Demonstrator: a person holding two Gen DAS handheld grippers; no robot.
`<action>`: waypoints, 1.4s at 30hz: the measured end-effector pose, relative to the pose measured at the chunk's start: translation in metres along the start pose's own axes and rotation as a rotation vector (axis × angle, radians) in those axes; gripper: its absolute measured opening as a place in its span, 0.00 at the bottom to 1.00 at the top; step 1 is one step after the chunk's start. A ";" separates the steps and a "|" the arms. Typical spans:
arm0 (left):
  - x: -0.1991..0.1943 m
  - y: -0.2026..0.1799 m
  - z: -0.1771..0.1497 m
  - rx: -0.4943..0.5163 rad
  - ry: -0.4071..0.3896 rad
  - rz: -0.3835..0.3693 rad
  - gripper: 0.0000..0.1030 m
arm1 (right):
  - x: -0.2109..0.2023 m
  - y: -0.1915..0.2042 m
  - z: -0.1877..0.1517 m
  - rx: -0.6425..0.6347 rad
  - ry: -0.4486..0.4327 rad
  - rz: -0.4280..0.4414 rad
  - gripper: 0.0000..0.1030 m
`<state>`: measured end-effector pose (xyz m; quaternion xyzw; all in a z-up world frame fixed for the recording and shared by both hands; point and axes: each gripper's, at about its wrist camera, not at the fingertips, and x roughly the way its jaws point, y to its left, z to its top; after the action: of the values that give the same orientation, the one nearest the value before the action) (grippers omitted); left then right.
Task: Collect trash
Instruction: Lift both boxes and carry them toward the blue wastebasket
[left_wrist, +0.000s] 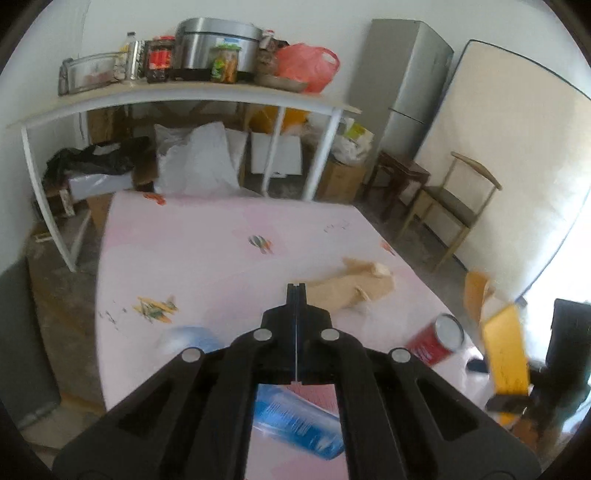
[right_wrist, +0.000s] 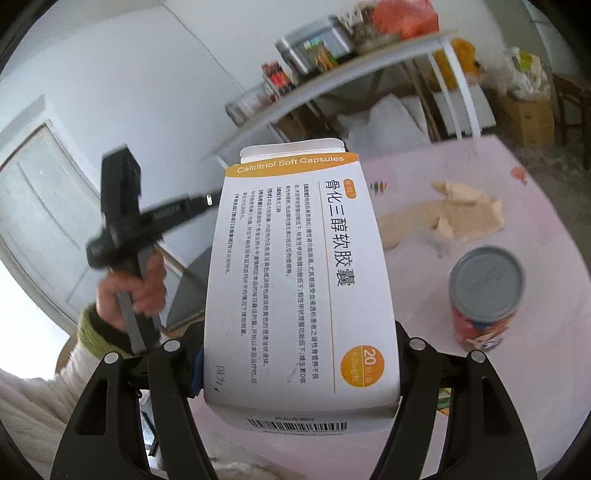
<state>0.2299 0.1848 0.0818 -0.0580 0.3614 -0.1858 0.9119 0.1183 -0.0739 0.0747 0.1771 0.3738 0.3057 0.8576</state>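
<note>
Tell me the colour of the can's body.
Red can, grey lid; left wrist view shows it best.

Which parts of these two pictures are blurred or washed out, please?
Left wrist view: the blue bottle and red can are smeared, and the right edge is blown out white. Right wrist view: the medicine box is sharp, while the left gripper and the can are motion-blurred.
</note>
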 end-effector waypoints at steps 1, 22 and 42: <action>0.005 -0.002 -0.006 0.009 0.025 0.015 0.00 | -0.007 0.001 -0.001 -0.008 -0.013 -0.012 0.66; -0.069 0.091 -0.173 -0.631 0.075 0.265 0.75 | -0.003 0.002 -0.026 0.005 0.071 -0.014 0.66; 0.057 0.090 -0.128 -0.380 0.182 0.416 0.75 | -0.014 -0.020 -0.022 0.067 0.034 -0.123 0.66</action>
<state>0.2072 0.2505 -0.0701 -0.1354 0.4742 0.0716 0.8670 0.1019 -0.0959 0.0569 0.1772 0.4085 0.2427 0.8619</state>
